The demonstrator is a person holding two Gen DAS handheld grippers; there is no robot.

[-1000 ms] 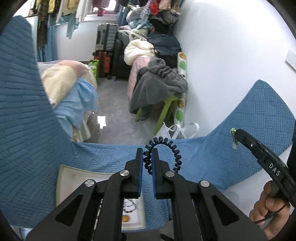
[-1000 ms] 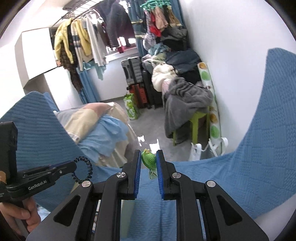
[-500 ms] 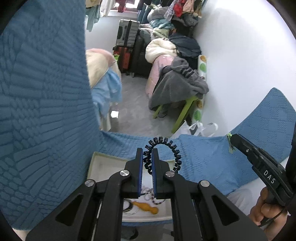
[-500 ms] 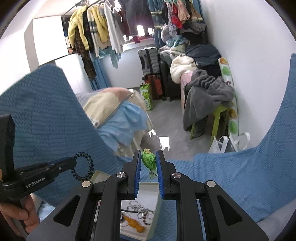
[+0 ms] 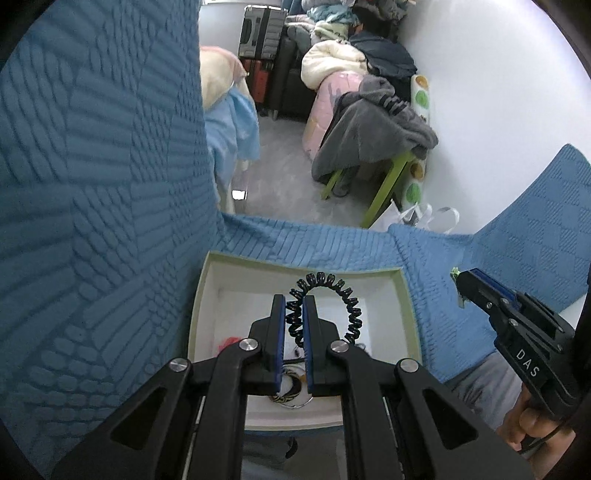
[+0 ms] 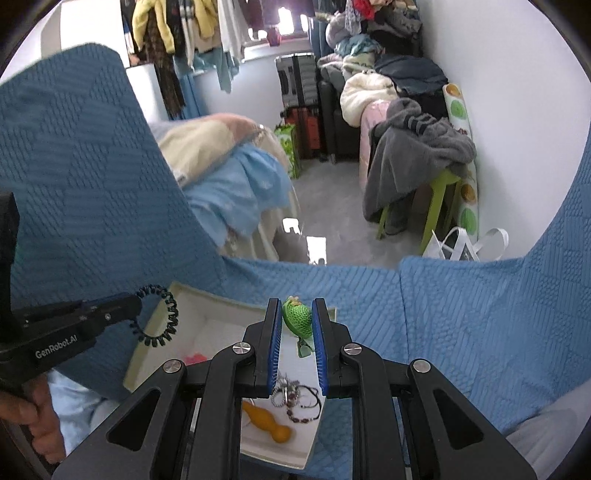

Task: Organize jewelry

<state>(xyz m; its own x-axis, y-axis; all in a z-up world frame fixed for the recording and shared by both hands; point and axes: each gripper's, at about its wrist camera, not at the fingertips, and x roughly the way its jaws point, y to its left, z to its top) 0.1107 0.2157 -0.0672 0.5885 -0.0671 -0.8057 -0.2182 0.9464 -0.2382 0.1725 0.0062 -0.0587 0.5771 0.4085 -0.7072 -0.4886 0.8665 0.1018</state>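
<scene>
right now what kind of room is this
Most likely a cluttered bedroom or dressing room: clothes on hangers by the window, stacked suitcases against the far wall, and a bed with a blue textured bedspread under the jewelry box.
</scene>
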